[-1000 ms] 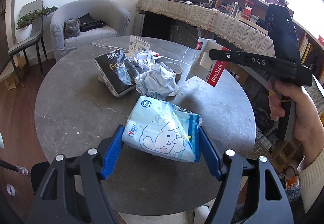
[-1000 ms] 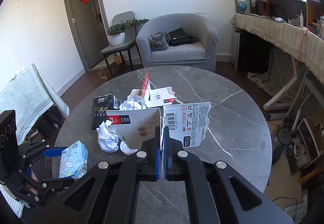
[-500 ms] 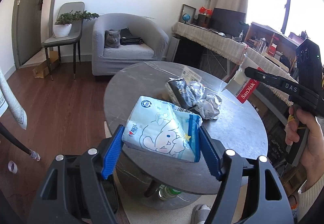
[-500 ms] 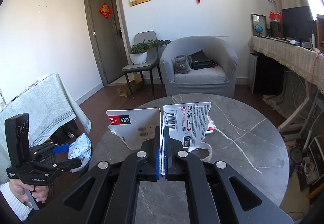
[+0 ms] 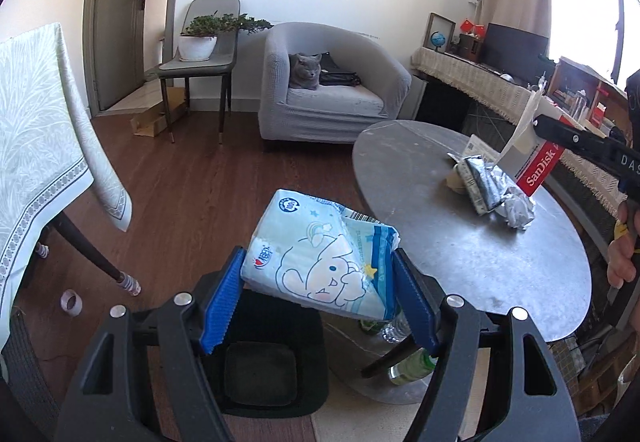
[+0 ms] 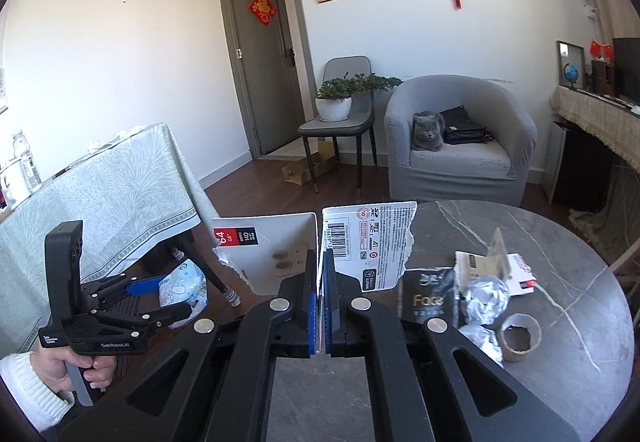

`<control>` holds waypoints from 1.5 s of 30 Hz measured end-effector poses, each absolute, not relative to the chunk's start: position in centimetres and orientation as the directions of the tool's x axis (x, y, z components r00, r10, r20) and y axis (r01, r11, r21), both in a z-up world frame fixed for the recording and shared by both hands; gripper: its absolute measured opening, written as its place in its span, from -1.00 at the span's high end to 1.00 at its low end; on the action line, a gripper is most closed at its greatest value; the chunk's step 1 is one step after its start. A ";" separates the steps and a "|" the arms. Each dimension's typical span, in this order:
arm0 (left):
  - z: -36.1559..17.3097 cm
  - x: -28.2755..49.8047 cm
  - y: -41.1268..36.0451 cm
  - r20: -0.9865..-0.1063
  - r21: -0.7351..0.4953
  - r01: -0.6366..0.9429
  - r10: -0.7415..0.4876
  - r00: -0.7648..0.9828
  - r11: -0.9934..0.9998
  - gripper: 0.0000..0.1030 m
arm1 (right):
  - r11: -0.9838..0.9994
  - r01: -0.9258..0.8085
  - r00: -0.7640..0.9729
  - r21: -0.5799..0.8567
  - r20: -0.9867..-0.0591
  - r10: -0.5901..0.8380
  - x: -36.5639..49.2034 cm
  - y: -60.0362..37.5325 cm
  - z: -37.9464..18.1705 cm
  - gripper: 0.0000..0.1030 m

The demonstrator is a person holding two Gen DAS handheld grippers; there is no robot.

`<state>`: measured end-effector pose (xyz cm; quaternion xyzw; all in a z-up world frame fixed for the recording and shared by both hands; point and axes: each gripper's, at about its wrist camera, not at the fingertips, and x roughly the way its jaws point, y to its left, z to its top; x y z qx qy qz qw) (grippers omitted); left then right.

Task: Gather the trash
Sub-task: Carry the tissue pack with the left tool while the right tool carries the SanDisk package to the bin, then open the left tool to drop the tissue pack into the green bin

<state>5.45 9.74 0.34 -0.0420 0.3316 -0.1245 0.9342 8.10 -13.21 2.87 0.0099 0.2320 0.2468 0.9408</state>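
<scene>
Left gripper point(image 5: 320, 300) clamps the blue wipes pack point(image 5: 320, 262) directly above the black bin point(image 5: 260, 366) – lower before releasing, so it drops inside. Right gripper point(image 6: 320, 306) pinches torn card packaging point(image 6: 316, 246) over the counter point(image 6: 560, 242) – bring it next.

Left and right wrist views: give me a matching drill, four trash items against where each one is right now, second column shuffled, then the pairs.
Items:
1. blue tissue pack
2. torn SanDisk card
3. cardboard roll core
4. black Face pack

Places:
A. upright on the round table, open end up
B. pinched in the right gripper
C. lying on the table beside crumpled foil
D. clamped in the left gripper over the black bin

Pairs: 1-D, 2-B, 3-A, 4-C
</scene>
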 end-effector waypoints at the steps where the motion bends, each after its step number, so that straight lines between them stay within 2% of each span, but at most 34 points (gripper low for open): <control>1: 0.0 5.4 10.4 -0.614 -0.161 0.196 -0.254 0.747 0.967 -0.44 | 0.870 -0.474 0.762 0.134 -0.433 0.481 8.2 -12.3 2.8 0.95; 10: -3.4 5.8 15.0 -0.685 -0.165 0.121 -0.202 0.700 0.979 -0.44 | 0.805 -0.581 0.677 0.119 -0.479 0.559 8.7 -4.3 1.1 0.96; 28: -11.6 7.2 17.9 -0.841 -0.118 0.087 -0.146 0.521 0.989 -0.44 | 0.802 -0.583 0.578 0.128 -0.628 0.520 11.1 3.2 -4.4 0.95; 40: -12.8 7.1 18.5 -0.852 -0.162 0.096 -0.189 0.488 0.982 -0.47 | 0.804 -0.582 0.547 0.124 -0.671 0.500 11.8 4.7 -6.2 0.95; 45: -13.1 7.2 18.5 -0.856 -0.177 0.108 -0.207 0.473 0.978 -0.59 | 0.800 -0.588 0.538 0.123 -0.679 0.499 11.9 5.1 -6.5 0.95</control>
